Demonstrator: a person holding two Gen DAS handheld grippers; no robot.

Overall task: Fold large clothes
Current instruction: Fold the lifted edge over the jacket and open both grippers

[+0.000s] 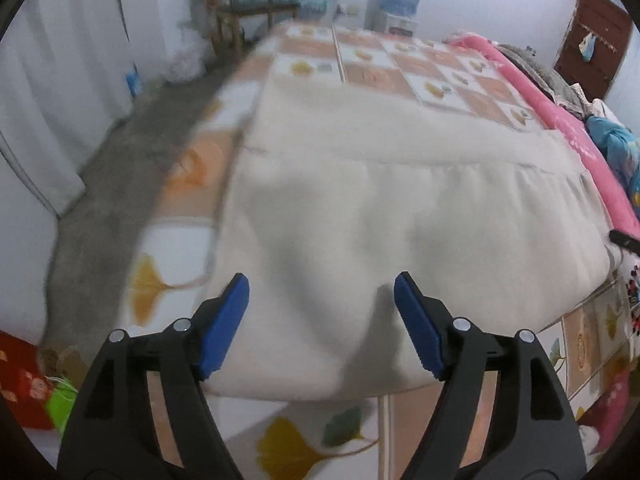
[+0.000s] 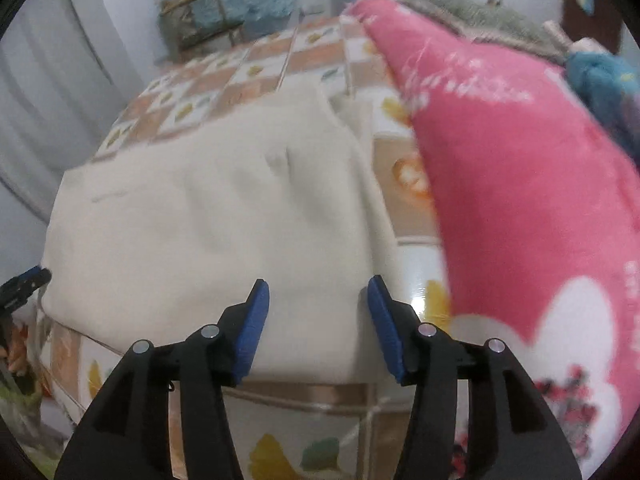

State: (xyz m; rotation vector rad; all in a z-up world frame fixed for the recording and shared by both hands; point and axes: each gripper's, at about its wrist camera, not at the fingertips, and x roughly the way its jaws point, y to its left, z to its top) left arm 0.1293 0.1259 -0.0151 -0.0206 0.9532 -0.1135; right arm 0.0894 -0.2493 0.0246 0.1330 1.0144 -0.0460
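A large cream garment [image 1: 400, 208] lies folded flat on a bed covered with a leaf-patterned sheet [image 1: 360, 64]. My left gripper [image 1: 322, 284] hangs over the garment's near edge, jaws apart, nothing between the blue pads. In the right wrist view the same cream garment [image 2: 208, 216] fills the middle, and my right gripper [image 2: 318, 284] stands open above its near right corner, pads clear of the cloth. The left gripper's tip [image 2: 28, 280] shows at that view's left edge; the right gripper's tip [image 1: 624, 238] shows at the left view's right edge.
A pink blanket [image 2: 520, 184] is heaped along the bed's right side, with grey and blue bedding [image 1: 612, 144] behind it. A grey floor strip [image 1: 120, 168] runs left of the bed. A wooden rack [image 1: 248, 8] and a water dispenser [image 1: 396, 4] stand by the far wall.
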